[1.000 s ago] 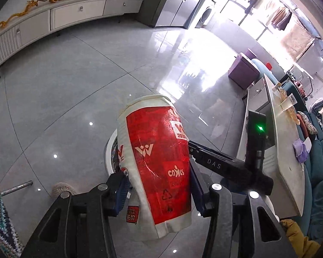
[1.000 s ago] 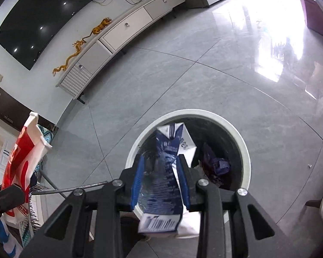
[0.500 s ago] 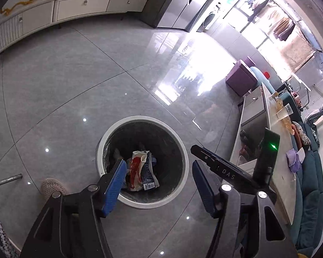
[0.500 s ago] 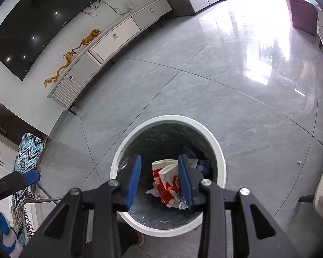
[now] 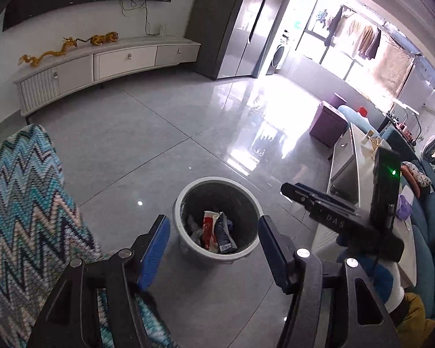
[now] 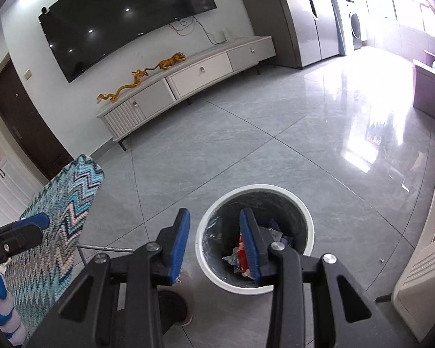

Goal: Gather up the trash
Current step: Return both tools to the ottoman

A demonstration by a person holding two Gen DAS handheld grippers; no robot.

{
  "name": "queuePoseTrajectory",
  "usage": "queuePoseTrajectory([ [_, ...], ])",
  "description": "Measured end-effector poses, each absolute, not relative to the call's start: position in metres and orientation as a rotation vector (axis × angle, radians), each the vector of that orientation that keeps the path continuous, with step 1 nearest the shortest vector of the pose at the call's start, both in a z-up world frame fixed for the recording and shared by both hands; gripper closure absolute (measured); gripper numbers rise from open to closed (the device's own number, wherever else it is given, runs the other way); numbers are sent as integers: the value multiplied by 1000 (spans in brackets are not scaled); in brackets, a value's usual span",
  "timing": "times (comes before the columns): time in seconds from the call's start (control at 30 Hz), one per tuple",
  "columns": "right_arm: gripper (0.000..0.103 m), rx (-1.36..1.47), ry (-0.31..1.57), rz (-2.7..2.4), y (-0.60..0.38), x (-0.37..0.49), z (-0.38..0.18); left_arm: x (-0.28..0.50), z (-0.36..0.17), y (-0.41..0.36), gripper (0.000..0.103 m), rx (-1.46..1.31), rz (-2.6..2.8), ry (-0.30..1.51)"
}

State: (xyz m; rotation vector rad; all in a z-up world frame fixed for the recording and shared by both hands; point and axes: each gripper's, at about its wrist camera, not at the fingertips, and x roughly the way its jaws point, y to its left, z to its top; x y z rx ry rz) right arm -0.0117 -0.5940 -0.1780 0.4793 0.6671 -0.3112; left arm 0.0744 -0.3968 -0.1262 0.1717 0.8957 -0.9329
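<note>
Left wrist view: left gripper [image 5: 214,227] is held spread, empty; trash [image 5: 217,229] is seen in the bin [image 5: 217,256] ahead between its fingers. Right gripper [image 6: 214,226] is likewise parted, bin [image 6: 275,189] just beyond its right finger.

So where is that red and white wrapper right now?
The red and white wrapper lies inside the round white bin on the floor, beside a dark blue carton, seen between the open left gripper fingers.

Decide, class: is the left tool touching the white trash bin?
Apart. In the left wrist view the left tool hangs open above the trash bin, with bare floor visible between its fingertips and the rim.
</note>
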Motion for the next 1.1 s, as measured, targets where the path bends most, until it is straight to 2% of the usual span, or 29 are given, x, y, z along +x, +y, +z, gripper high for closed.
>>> queuePoseTrajectory([
  [0.2, 69, 390, 655, -191, -523, -2, -138, 56, -105, -316, 43, 210, -814, 818],
  [0.4, 69, 351, 662, -84, -463, 9, -123, 58, -90, -232, 42, 137, -676, 777],
  [0.67, 69, 274, 653, 50, -407, 23, -101, 55, -95, -149, 40, 28, -502, 772],
  [0.87, 68, 224, 632, 158, -366, 37, -85, 48, -89, -102, 34, -10, -389, 753],
  [1.0, 57, 186, 650, 214, -340, 45, -85, 48, -88, -74, 33, -49, -334, 748],
  [1.1, 57, 176, 673, 240, -329, 49, -93, 50, -94, -60, 33, -70, -295, 756],
])
